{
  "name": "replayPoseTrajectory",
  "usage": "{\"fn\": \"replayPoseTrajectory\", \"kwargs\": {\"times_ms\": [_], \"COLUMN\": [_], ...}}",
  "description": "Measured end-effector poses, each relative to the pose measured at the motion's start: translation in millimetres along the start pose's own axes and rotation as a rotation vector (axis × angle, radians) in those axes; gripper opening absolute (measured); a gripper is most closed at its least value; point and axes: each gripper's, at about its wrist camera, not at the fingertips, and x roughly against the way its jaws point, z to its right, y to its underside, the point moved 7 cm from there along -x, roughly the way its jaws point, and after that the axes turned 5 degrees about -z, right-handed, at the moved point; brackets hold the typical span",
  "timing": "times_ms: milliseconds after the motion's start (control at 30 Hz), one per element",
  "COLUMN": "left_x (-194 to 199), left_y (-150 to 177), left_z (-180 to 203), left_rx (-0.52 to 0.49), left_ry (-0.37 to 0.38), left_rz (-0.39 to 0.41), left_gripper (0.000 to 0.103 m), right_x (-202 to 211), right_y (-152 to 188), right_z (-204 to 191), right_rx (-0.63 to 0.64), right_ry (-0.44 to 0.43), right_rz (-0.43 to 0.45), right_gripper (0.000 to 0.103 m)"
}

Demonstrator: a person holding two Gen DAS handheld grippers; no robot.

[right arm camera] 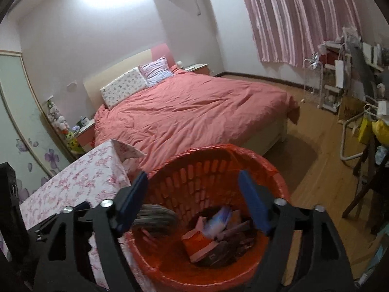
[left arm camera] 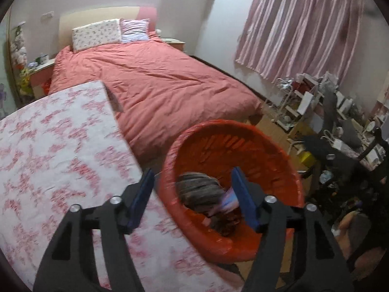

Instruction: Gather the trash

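A: Item 1, trash?
B: Mixed lot, all inside the bin [right arm camera: 218, 168]. Grey striped wad [right arm camera: 155, 217] at the left inner wall; blue-white wrapper [right arm camera: 218, 221] approx. centre, blurred; orange-pink carton [right arm camera: 199, 243] below it; dark scraps [right arm camera: 233, 245] at bottom, can't tell what they are.
A: Item 2, the bin?
B: Round, red-orange, slotted plastic wall, red bag liner folded over the rim. Stands on wood floor [right arm camera: 313, 170], just beside the corner of the table [left arm camera: 60, 146] w/ pink-flower cloth, foot of the bed [right arm camera: 194, 112] behind it.
A: Grippers?
B: Left gripper [left arm camera: 194, 199]: blue fingers spread apart, nothing between them, above bin's near rim and table edge. Right gripper [right arm camera: 194, 202]: also spread wide, empty, over bin opening. Neither touches the trash.
A: Other containers?
B: White wire rack [right arm camera: 313, 77] by the curtain [right arm camera: 299, 19], contents too small to tell.
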Motion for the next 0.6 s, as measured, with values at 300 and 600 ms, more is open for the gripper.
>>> {"fn": "replayPoseTrajectory", "kwargs": {"times_ms": [300,600], "left_x": [76.0,168.2], "left_y": [32.7,93.4], "left_z": [-52.3,-105.9], "left_rx": [0.045,0.151], "left_ry": [-0.145,-0.311], "left_rz": [0.084,0.165], "left_gripper": [0.099,0.099], "right_x": [57.7,116.1], "right_y": [11.6,37.5], "right_z": [-19.7,-39.8], "right_rx": [0.165,0.304], "right_ry": [0.258,0.349], "right_rz": [0.121,0.187], "right_gripper": [0.101,0.101]}}
